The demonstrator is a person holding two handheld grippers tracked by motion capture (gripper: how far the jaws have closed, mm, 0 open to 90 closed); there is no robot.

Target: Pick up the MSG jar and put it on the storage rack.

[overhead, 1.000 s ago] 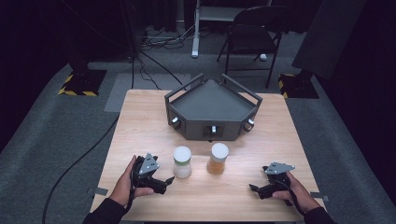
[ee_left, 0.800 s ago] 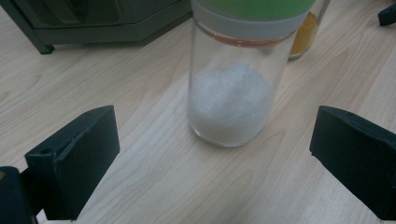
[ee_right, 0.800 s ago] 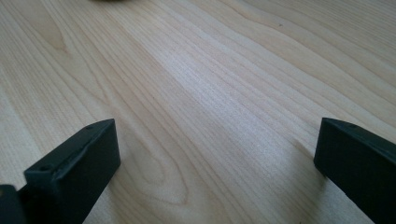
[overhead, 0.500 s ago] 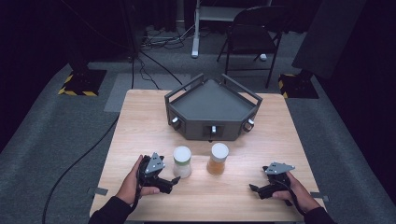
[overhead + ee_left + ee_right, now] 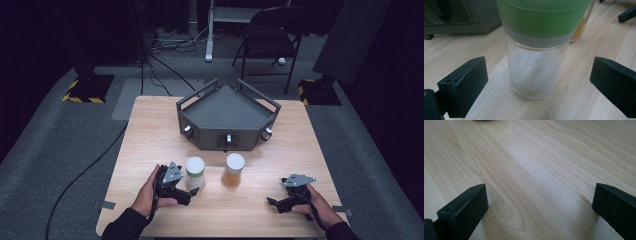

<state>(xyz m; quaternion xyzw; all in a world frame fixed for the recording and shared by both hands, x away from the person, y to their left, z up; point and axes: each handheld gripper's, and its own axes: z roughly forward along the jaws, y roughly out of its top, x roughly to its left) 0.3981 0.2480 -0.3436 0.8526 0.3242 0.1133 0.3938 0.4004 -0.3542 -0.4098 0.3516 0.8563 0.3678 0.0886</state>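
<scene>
The left gripper (image 5: pixel 186 192) sits low over the wooden table (image 5: pixel 150 145), held in the person's left hand (image 5: pixel 150 192) at the near left part of the tabletop, and its two black jaws stand spread wide; in the left gripper view the green-lidded jar (image 5: pixel 536 50) stands upright between them with a clear gap of bare wood on either side, so neither jaw touches the glass. That jar is clear glass with a pale white powder in its lower part and a broad green lid above a grey band; in the high view it stands just beside the left gripper's tips, in the near middle of the table. Just to its right, near but apart from it, stands a second jar (image 5: pixel 233 170) with a white lid and amber-orange contents, and a sliver of it shows behind the green-lidded jar in the left gripper view. The right gripper (image 5: pixel 280 204) rests well apart from both jars at the near right part of the table, in the person's right hand (image 5: pixel 315 207), pointing toward the left; its jaws are likewise spread wide, with bare wood grain between them in the right gripper view. Beyond the jars, toward the far side of the table, sits a dark grey angular tray (image 5: pixel 227 107) with raised rails and small knobs on its front faces
</scene>
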